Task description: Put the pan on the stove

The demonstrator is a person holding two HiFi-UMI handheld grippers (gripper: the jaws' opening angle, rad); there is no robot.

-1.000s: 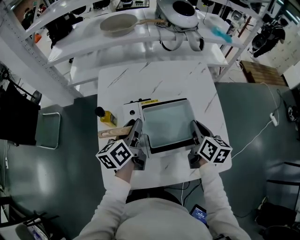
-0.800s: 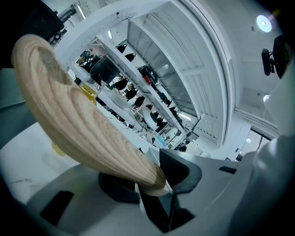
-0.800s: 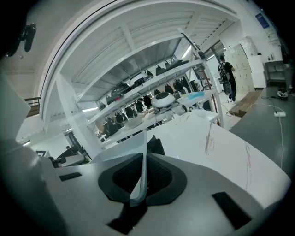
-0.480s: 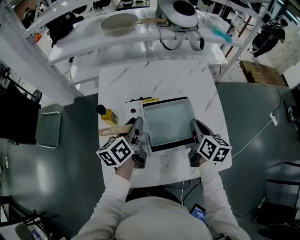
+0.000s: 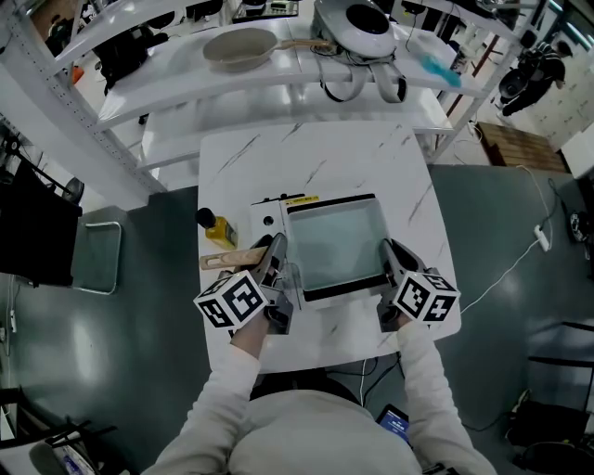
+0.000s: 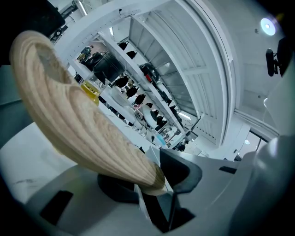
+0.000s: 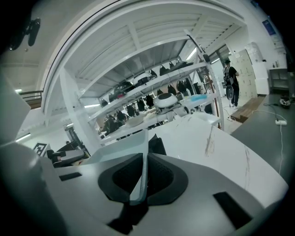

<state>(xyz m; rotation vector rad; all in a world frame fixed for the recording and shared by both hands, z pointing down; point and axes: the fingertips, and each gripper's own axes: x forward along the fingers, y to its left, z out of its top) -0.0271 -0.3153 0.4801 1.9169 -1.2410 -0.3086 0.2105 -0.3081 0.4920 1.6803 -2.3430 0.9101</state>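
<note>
A rectangular pan [image 5: 334,243] with a pale inside and a dark rim sits on the white stove [image 5: 264,211], which has a knob on its left. My left gripper [image 5: 278,252] is at the pan's left rim. That thin rim [image 6: 145,207] stands between its jaws, with a dark gap to the right pad, so the gripper [image 6: 159,184] is open. A wooden piece [image 6: 69,115] ends right at that jaw; whether it is joined to the pan I cannot tell. My right gripper [image 5: 388,255] is shut on the right rim [image 7: 138,166].
A yellow bottle [image 5: 215,229] with a black cap stands left of the stove, just behind the wooden piece [image 5: 227,260]. The white marble table [image 5: 316,153] reaches back to a shelf with a round beige pan [image 5: 239,46] and a white appliance [image 5: 357,23].
Only the head view has drifted a little; the pan, the stove and both grippers keep their places relative to one another.
</note>
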